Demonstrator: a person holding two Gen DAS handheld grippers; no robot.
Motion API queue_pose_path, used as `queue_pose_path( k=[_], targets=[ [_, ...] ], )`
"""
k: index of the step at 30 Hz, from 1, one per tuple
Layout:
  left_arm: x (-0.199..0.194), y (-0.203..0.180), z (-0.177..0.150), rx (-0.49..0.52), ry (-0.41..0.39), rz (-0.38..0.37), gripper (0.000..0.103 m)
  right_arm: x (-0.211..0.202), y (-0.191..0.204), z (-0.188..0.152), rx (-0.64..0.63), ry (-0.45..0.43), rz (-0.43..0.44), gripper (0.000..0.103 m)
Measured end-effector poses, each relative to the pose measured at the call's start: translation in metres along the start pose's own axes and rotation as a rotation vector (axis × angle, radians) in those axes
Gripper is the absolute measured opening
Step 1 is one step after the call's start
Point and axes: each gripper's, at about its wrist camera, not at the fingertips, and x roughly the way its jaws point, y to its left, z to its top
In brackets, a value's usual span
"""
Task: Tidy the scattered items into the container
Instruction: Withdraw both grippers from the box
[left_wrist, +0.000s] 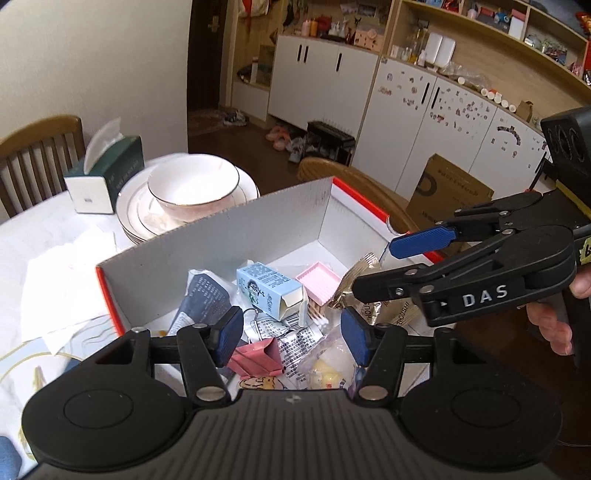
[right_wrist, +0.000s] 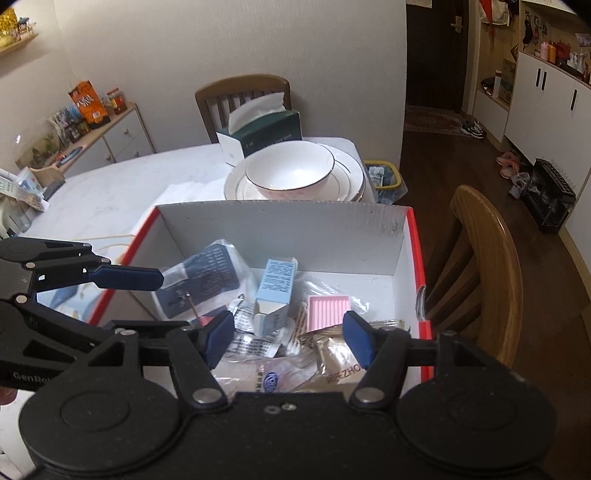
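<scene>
From the left wrist, the left claw (left_wrist: 291, 341) gapes empty above the red-rimmed white cardboard box (left_wrist: 221, 236) on the white bench (left_wrist: 44, 236); a pale blue carton (left_wrist: 267, 290) and pink ridged tray (left_wrist: 318, 282) lie inside. From the right wrist, the right claw (right_wrist: 290, 341) hangs open, empty, over the same box.

A lived-in home, its dining corner. The worktop (right_wrist: 122, 177) carries stacked plates (right_wrist: 347, 177) with a bowl (right_wrist: 291, 170) on top and a tissue box (right_wrist: 266, 133), with wooden chairs (right_wrist: 484, 258) around it. White cabinets (left_wrist: 321, 81) bear stickers, shelves (left_wrist: 498, 22) hold knick-knacks, and shoes (left_wrist: 279, 138) lie by the door (left_wrist: 207, 55).
</scene>
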Motion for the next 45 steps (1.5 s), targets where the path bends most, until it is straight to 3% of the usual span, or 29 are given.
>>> queue_pose_path(
  k=[5, 15, 19, 24, 28, 45],
  targets=[
    [-0.015, 0.001, -0.006, -0.007, -0.039, 0.017, 0.063, -0.014, 0.009, -0.007, -0.033, -0.046, 0.006, 0.070],
    [-0.038, 0.007, -0.017, -0.050, -0.096, 0.064, 0.073, -0.030, 0.026, -0.019, -0.071, -0.129, 0.007, 0.086],
    [-0.046, 0.005, -0.021, -0.059, -0.122, 0.098, 0.086, -0.034, 0.033, -0.026, -0.089, -0.150, -0.005, 0.092],
    [-0.051, 0.006, -0.026, -0.067, -0.122, 0.112, 0.091, -0.037, 0.040, -0.033, -0.087, -0.168, -0.018, 0.095],
    [-0.055, 0.009, -0.031, -0.095, -0.121, 0.128, 0.103, -0.043, 0.044, -0.038, -0.082, -0.194, -0.031, 0.098],
    [-0.084, 0.000, -0.053, -0.093, -0.121, 0.125, 0.103, -0.066, 0.065, -0.060, -0.042, -0.250, -0.077, 0.100]
  ],
)
